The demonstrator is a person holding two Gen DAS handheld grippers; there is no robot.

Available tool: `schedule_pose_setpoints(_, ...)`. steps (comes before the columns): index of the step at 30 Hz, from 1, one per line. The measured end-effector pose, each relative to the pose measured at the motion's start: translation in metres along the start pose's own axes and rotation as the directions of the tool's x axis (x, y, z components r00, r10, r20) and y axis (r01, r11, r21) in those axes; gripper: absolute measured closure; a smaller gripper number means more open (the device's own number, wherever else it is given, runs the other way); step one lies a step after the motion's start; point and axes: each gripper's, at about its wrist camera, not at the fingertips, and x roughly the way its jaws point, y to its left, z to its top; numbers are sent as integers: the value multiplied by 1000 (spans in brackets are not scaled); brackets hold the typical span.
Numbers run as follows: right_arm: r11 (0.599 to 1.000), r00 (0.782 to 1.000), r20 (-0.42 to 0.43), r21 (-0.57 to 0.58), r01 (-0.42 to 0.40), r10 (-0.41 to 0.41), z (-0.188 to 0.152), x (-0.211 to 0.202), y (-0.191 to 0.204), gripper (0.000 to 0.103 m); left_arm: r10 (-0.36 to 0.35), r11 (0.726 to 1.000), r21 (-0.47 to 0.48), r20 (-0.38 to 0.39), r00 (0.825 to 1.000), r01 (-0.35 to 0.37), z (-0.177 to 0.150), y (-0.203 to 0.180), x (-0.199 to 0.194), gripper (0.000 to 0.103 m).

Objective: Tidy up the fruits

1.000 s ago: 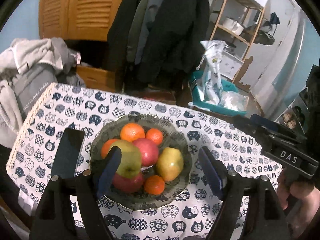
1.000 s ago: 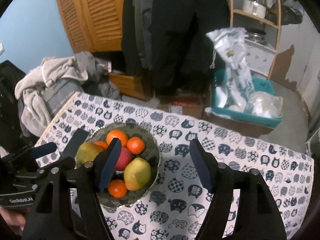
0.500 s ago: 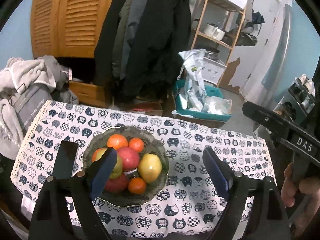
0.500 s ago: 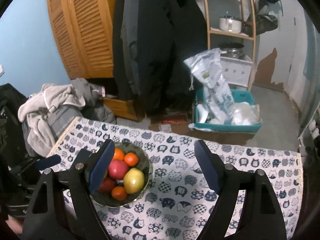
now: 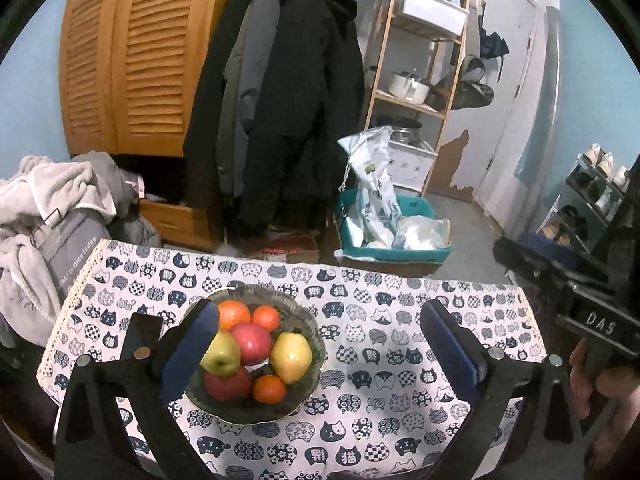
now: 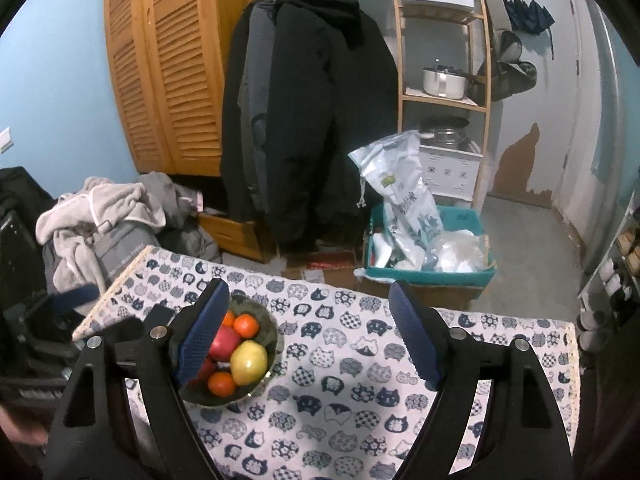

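Both grippers have drawn back and up from the glass bowl (image 5: 310, 364), which now looks smaller. Left gripper (image 5: 320, 354) and right gripper (image 6: 308, 332) hang released, holding nothing. Apples, oranges and a yellow pear (image 5: 291, 357) sit piled in it near the tablecloth's (image 5: 400, 380) left edge; gathering looks finished.

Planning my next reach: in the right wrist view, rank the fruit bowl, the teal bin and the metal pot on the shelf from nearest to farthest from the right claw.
1. The dark glass bowl of fruit, on the table beside the left finger of the right claw.
2. The teal plastic bin, on the floor beyond the table's far edge.
3. The white metal pot, high on the wooden shelf at the back.
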Motion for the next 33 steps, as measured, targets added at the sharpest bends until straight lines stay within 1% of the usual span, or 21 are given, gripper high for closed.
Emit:
schedule_pose_setpoints(6,1000,999,21,7,25,-26,-3,-12,-12,22,-8,1000,2,7,1000,8,2,-6,-2,1)
schedule_pose_setpoints(13,999,999,1,1,44,-44,-10,-5,-15,22,9,1000,24,-15,1000,-9,0,-13,4,1)
schedule_pose_setpoints(16,999,999,-1,8,40,-40,-12,-5,-17,22,6,1000,24,-16,1000,-5,0,-15,3,1)
schedule_pose_setpoints(19,999,1000,0,15,30,-30,-12,-6,-17,22,20,999,35,-15,1000,-20,0,-18,4,1)
schedule_pose_setpoints(25,999,1000,0,15,29,-29,-13,-7,-16,22,27,998,61,-12,1000,-26,0,-27,2,1)
schedule_pose_setpoints(29,999,1000,1,15,31,-31,-13,-7,-17,22,17,998,55,-21,1000,-16,1,-28,2,1)
schedule_pose_setpoints(33,999,1000,4,14,30,-30,-14,-9,-16,22,26,998,60,-19,999,-24,1,-30,1,1)
